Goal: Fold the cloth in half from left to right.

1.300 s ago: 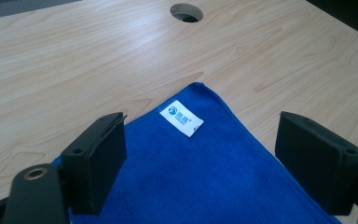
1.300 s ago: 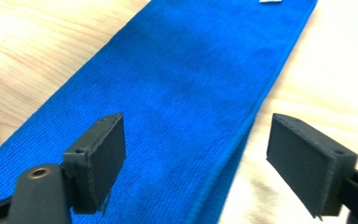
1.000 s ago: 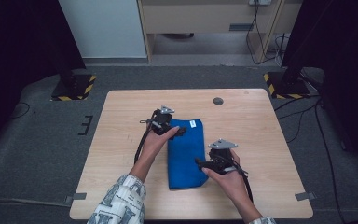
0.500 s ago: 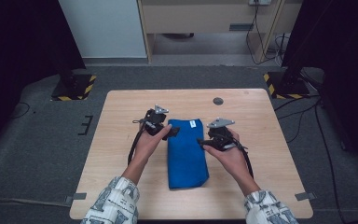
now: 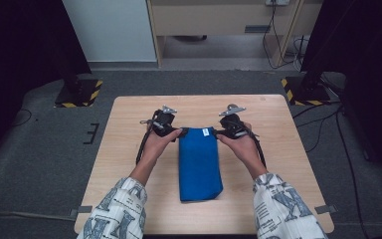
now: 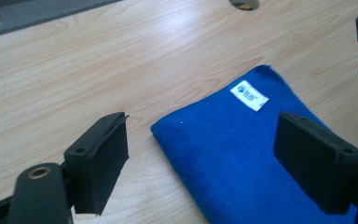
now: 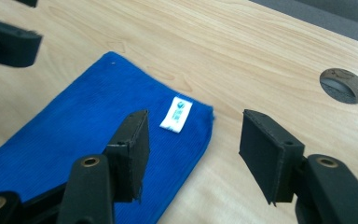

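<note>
**At Frame Centre: Both Grippers at the Cloth's Far Corners**

At centre frame, the folded blue cloth (image 5: 199,162) lies flat on the desk (image 5: 288,149). Right gripper (image 5: 218,133) has travelled from the cloth's near end to its upper right corner, jaws just narrowing yet unclamped; left gripper (image 5: 183,132) straddles the upper left corner, jaws parted. Both corners now appear ready for gripping.

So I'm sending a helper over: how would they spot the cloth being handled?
On the pale wooden table, look midway between the two hand-held grippers. The folded cloth lies flat there as a long rectangle, the one bright blue thing, with a small white label near its far edge.
</note>
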Tool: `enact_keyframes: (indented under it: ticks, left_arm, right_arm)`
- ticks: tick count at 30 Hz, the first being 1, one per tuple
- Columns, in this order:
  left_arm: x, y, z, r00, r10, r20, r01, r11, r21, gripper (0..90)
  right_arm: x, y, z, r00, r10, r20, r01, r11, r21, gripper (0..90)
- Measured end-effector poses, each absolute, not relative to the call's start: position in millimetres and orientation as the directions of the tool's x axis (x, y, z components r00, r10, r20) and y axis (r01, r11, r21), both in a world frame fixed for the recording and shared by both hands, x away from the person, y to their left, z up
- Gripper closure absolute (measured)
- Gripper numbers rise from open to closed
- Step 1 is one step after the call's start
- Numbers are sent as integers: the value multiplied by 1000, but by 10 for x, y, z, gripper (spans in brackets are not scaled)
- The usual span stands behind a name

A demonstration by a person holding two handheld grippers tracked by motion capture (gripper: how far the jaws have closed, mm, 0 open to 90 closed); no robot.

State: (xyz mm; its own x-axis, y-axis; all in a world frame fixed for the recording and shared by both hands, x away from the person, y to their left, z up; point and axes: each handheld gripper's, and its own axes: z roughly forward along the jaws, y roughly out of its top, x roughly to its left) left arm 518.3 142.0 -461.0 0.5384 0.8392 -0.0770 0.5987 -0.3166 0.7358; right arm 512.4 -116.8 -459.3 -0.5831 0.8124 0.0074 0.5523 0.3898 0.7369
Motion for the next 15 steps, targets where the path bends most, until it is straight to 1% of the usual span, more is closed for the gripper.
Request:
enact_keyframes:
  ticks: [5,9,15]
  left_arm:
    - [5247,1456,-4692,538,841,-57,602,-336,724,209]
    - [5309,1484,-4748,528,847,-61,609,-328,722,221]
    - [5375,1494,-4792,517,854,-60,615,-322,719,247]
  right_arm:
    - [5340,-1140,-4632,-598,801,-12,550,421,721,425]
    - [5489,-1126,-4645,-600,800,1,557,417,718,421]
    - [5590,-1100,-4685,-606,795,2,557,423,715,422]
